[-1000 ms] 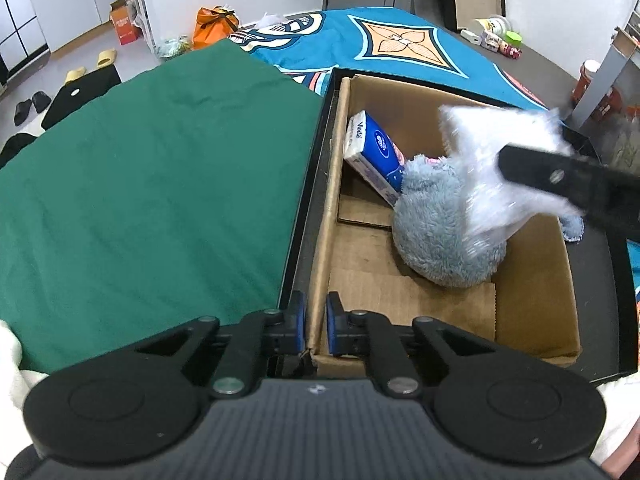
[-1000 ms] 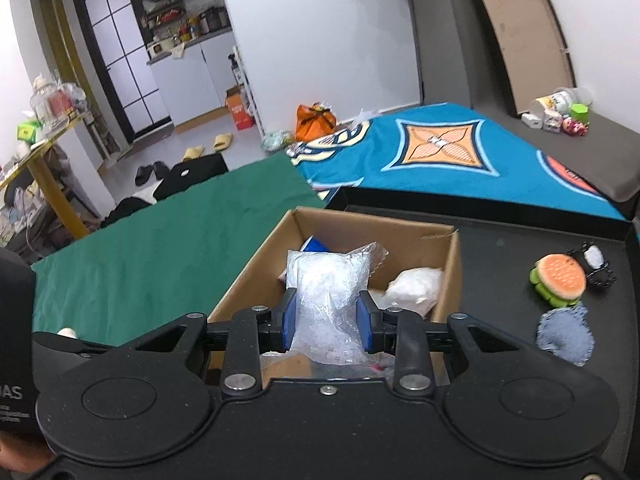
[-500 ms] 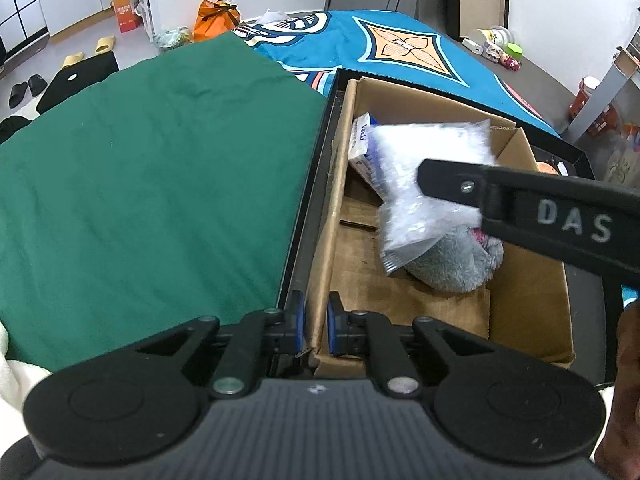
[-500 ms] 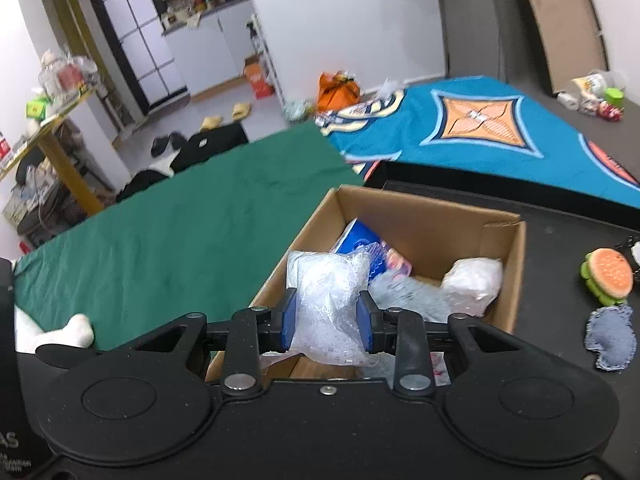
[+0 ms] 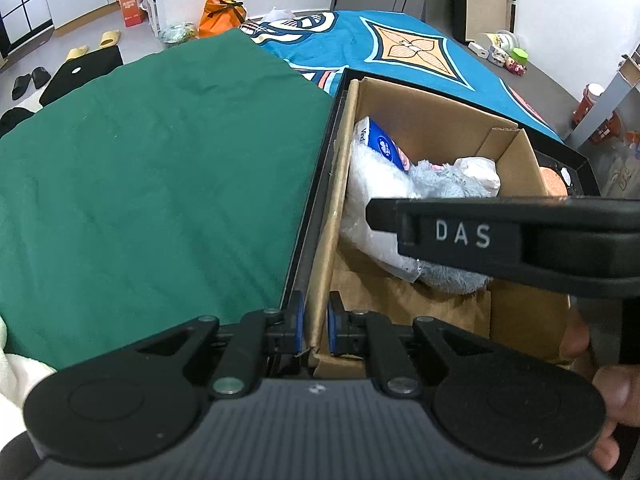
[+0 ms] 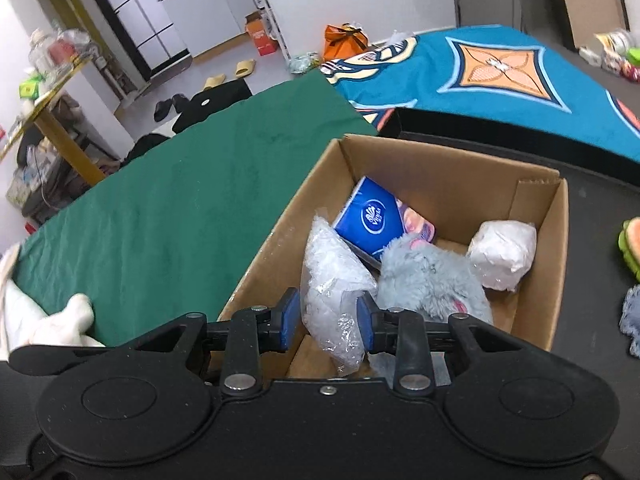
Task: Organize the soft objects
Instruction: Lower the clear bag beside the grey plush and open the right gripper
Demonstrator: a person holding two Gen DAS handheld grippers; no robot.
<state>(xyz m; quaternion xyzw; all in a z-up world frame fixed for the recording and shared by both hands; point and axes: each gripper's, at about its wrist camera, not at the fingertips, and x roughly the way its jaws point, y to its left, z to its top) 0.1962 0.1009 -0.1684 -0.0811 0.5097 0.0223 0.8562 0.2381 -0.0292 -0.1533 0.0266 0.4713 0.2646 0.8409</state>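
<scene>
Two grippers, ours, at cardboard box [image 6: 460,184] on black tray [image 6: 592,216], green cloth [image 5: 152,168] beside. Left gripper [image 5: 314,326] clenched on box wall; right gripper [image 6: 328,316] grasping plastic bag [image 6: 334,280] inside box. Slippers [image 6: 230,74] on pale floor beyond.

surface: black tray [image 6: 592,216] | on it: cardboard box [image 6: 452,168], burger toy [image 6: 632,246]
</scene>
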